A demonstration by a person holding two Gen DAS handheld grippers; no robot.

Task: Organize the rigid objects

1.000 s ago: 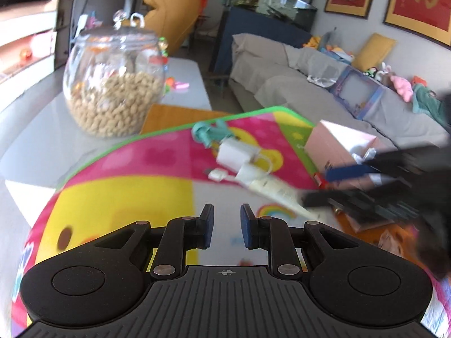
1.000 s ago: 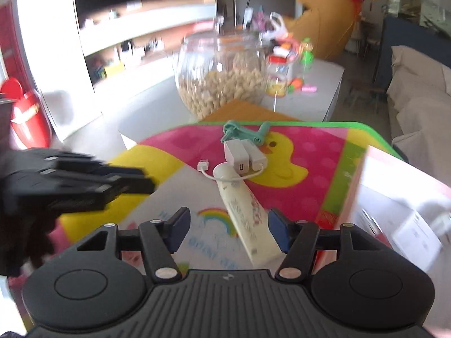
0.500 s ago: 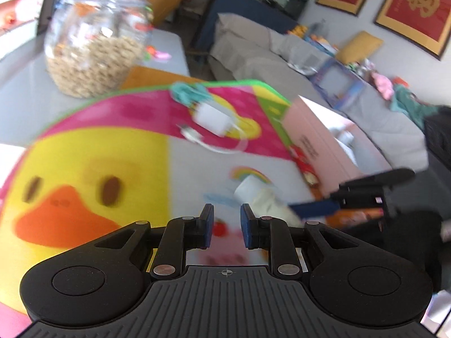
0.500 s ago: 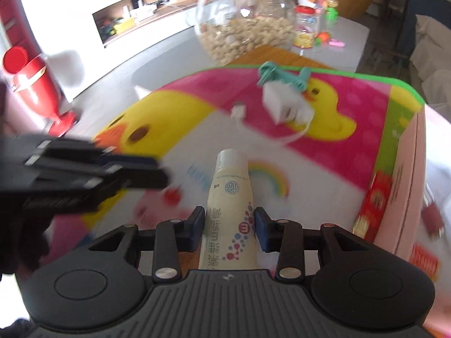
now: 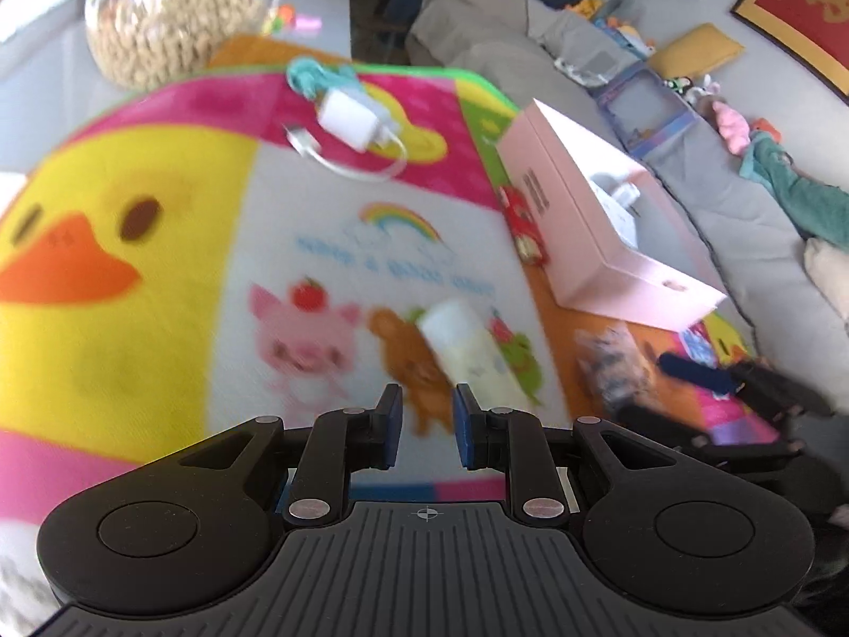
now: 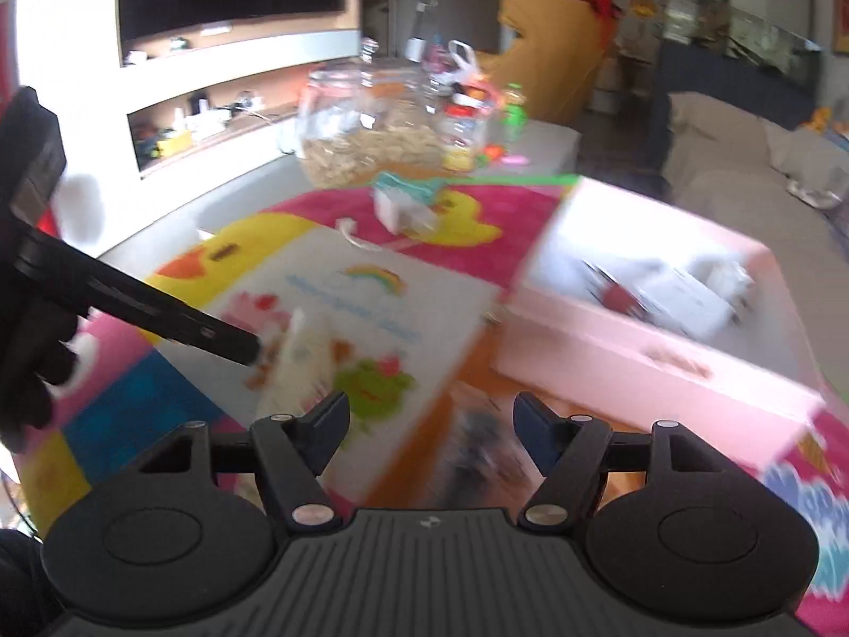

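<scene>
Right wrist view: right hand-held gripper [image 6: 430, 427] is hovering wide open, empty; cream tube [image 6: 297, 366] is lying left on the mat [image 6: 451, 228], possibly rolling off-line, blur permitting; left hand-held gripper [image 5: 427, 432] nearly closed, empty.

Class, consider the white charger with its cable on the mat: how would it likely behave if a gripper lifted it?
The white charger looks like a stiff block, so it should grip firmly. Its cable lies looped and would probably dangle, perhaps snagging.
</scene>
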